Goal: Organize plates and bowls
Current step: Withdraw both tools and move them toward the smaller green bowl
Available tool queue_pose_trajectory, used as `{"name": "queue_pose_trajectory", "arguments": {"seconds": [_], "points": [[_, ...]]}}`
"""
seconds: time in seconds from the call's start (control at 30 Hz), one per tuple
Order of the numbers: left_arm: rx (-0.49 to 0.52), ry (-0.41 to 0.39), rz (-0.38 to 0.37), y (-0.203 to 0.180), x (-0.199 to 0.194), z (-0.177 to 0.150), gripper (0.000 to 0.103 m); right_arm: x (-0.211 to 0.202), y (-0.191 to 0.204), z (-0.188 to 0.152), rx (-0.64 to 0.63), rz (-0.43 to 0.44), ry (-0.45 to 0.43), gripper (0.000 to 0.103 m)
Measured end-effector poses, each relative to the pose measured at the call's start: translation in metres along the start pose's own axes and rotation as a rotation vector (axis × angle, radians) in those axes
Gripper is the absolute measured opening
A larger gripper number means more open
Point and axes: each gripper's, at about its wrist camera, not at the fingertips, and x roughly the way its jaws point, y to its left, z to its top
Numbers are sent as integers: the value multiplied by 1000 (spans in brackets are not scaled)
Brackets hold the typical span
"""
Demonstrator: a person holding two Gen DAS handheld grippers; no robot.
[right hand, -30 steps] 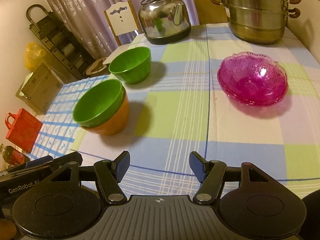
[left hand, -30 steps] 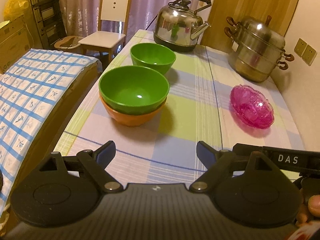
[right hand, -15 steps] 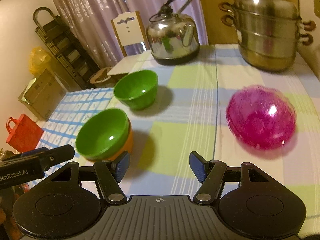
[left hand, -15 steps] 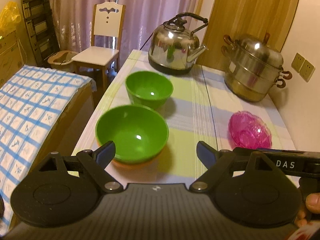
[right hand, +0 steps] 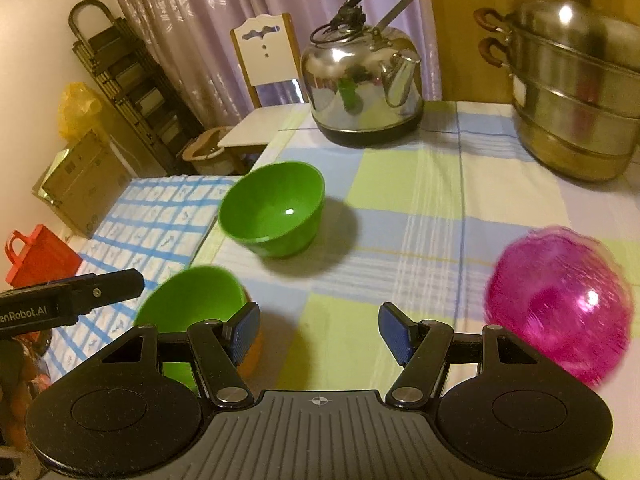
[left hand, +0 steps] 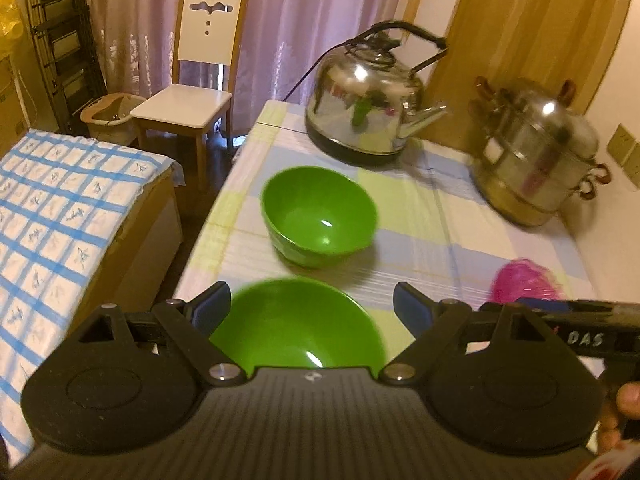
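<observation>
A green bowl (left hand: 296, 328) nested in an orange bowl (right hand: 250, 360) sits near the table's left edge. My left gripper (left hand: 310, 304) hangs open just above it, with nothing between its fingers. A single green bowl (left hand: 320, 216) stands farther back, also in the right wrist view (right hand: 272, 208). A stack of pink glass dishes (right hand: 560, 304) lies at the right. My right gripper (right hand: 320, 330) is open and empty over the checked tablecloth (right hand: 400, 200), between the nested bowls (right hand: 188, 300) and the pink dishes.
A steel kettle (left hand: 368, 112) and a stacked steamer pot (left hand: 536, 160) stand at the table's far end. Left of the table are a blue-checked bed (left hand: 60, 208) and a white chair (left hand: 192, 92). A wall runs along the right side.
Both grippers have moved forward over the table, so the bowls and pink dishes slid down in the views. Both stayed open and empty. No object on the table moved.
</observation>
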Motion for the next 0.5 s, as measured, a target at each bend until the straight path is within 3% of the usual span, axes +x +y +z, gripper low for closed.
{"name": "queue_pose_trajectory", "arguments": {"seconds": [0.23,0.5], "points": [[36,50,27,29,65,44,85,58,-10,39,36,38,7,66],[77,109,5,41,137,74,69,118,-23,66,85,58,14,63]]}}
